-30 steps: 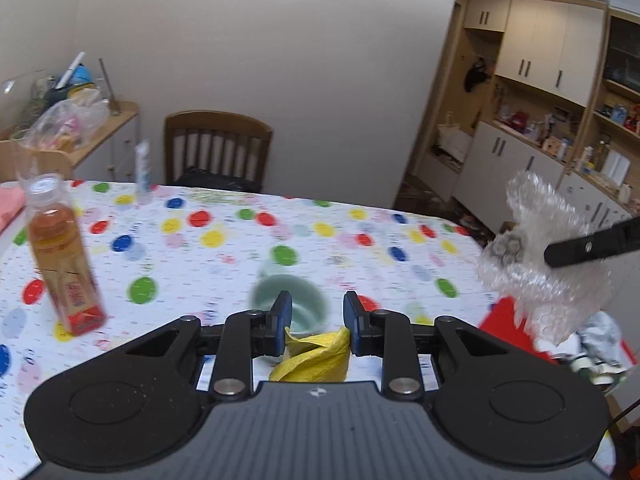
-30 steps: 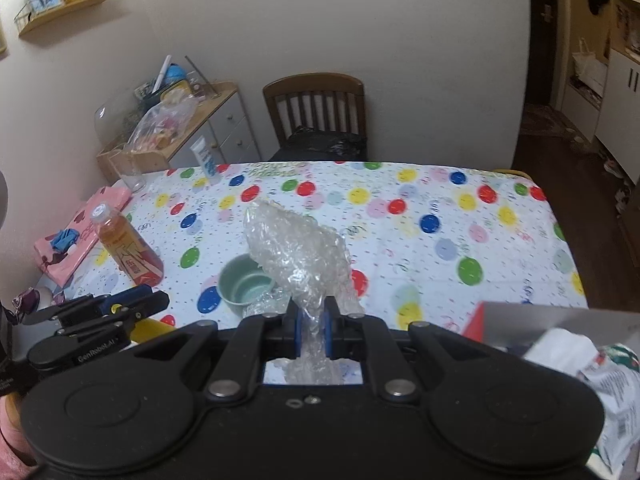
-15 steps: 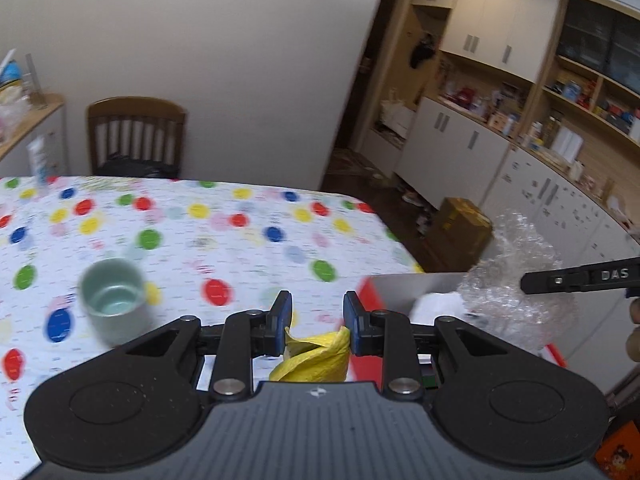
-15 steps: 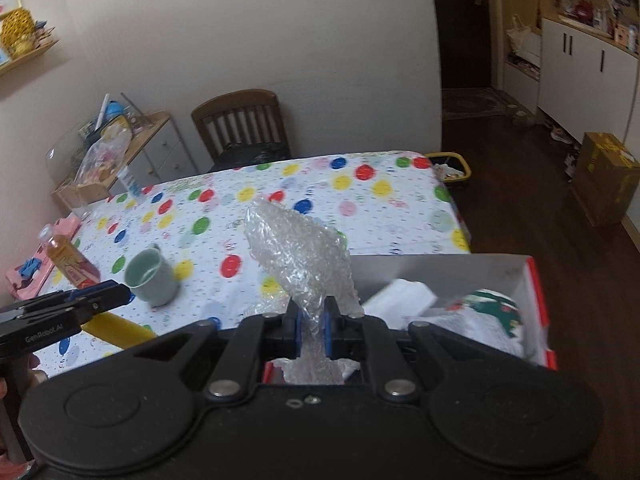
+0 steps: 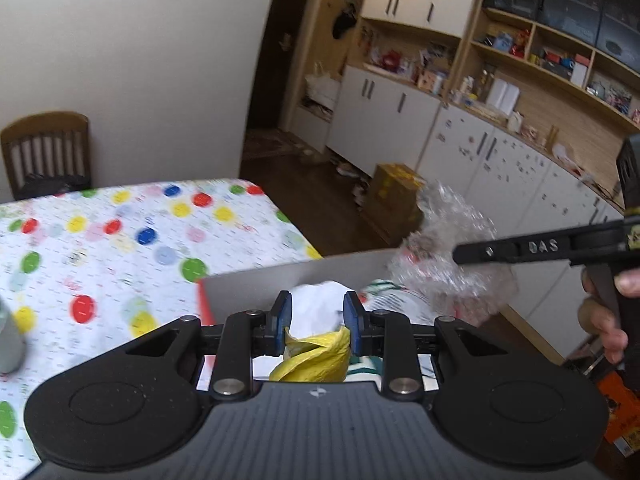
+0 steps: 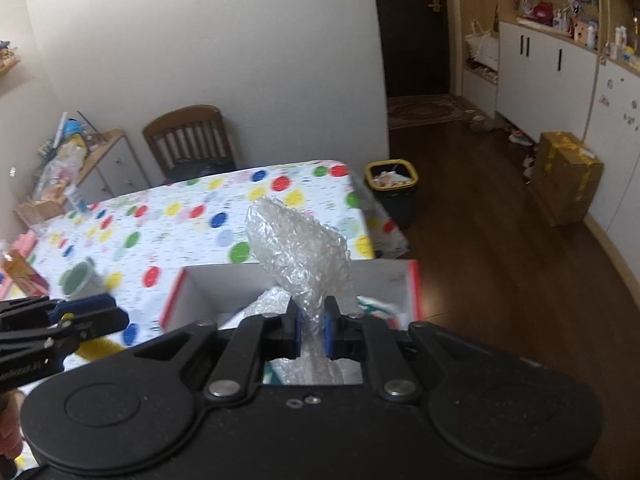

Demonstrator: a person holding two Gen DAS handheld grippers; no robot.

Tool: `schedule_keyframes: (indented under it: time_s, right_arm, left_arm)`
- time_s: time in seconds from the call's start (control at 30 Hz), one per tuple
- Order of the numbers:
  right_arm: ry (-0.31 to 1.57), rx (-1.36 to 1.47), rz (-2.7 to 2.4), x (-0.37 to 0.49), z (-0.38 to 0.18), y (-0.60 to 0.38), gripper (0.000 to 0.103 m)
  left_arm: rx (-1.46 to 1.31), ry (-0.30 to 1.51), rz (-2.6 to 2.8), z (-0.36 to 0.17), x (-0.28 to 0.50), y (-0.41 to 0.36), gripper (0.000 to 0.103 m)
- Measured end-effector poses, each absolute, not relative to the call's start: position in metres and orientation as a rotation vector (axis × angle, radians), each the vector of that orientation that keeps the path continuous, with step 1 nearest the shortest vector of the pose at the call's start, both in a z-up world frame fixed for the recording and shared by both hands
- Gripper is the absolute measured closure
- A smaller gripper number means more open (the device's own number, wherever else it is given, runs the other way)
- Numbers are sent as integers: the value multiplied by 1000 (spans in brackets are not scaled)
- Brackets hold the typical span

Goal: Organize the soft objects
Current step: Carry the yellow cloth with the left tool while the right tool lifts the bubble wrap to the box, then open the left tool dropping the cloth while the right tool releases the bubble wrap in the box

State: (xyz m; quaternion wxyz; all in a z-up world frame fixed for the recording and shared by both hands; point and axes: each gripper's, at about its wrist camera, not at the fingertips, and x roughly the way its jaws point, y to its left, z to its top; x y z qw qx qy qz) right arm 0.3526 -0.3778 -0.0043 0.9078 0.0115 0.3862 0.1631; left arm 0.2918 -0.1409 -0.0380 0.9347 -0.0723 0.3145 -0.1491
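My left gripper (image 5: 318, 320) is shut on a crumpled yellow bag (image 5: 316, 356) and holds it over the near left part of a red and grey box (image 5: 256, 288). My right gripper (image 6: 312, 326) is shut on a wad of clear bubble wrap (image 6: 298, 248) and holds it above the same box (image 6: 224, 284). In the left wrist view the bubble wrap (image 5: 444, 240) hangs over the box's right side. White and printed soft items (image 5: 320, 300) lie inside the box.
The box sits at the right end of a polka-dot table (image 5: 120, 232). A green cup (image 6: 78, 282) and an orange bottle (image 6: 20, 274) stand on the table's left side. A chair (image 6: 188, 140), a bin (image 6: 394, 188) and a cardboard carton (image 6: 564, 176) stand around.
Both grippers have swung right from the middle of the table to above the box, each still holding its item. The cup and bottle have slid out to the left of view.
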Motion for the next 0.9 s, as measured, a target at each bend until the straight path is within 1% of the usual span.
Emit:
schedule_keyframes:
  time_s: [0.23, 0.5, 0.9]
  right_arm:
    - [809, -21, 322, 377, -15, -388, 94]
    - [870, -92, 360, 402, -42, -371, 92]
    - [937, -88, 460, 403, -67, -357, 87]
  left_arm:
    - [-186, 681, -381, -50, 315, -168, 76]
    - [-194, 734, -374, -79, 340, -180, 76]
    - [-174, 828, -385, -111, 333, -176, 76]
